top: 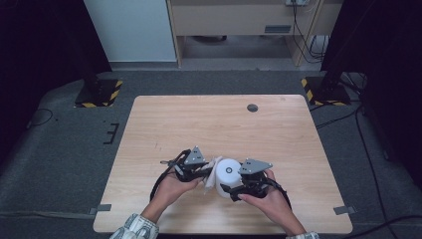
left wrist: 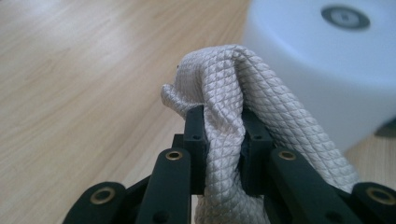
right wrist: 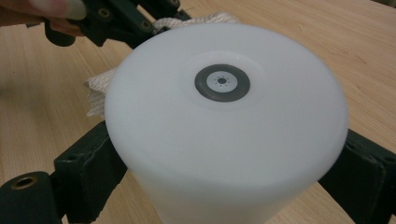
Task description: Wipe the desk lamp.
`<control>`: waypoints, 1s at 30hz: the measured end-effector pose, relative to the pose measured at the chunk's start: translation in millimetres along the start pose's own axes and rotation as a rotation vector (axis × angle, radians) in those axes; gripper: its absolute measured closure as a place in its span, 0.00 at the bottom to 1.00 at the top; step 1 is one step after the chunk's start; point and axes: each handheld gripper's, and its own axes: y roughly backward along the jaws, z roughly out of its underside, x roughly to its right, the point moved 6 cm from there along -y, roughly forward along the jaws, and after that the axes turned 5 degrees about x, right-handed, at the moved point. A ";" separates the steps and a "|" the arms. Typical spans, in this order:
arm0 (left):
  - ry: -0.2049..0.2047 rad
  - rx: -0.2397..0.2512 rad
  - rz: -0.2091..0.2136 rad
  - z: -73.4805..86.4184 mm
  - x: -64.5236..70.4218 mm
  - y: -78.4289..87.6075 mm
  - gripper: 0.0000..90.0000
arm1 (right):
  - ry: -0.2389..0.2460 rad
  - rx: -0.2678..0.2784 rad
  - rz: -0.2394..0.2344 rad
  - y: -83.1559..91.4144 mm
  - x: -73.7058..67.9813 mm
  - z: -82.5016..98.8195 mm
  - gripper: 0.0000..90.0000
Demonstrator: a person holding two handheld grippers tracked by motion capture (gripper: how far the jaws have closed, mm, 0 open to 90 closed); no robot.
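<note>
The white cylinder stood upright on the wooden surface, near the person's edge, a dark ring on its top face. The right tongs were spread wide around it — one jaw pressed on each side of its wall, gripping it. The left tongs were pinched tight on a fold of quilted white cloth, which bulged above the jaws and lay against the cylinder's left side.
</note>
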 end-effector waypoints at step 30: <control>-0.006 -0.090 0.102 6.4 -16.4 -42.9 0.84 | 0.005 -0.005 -0.007 0.3 1.2 -0.4 0.10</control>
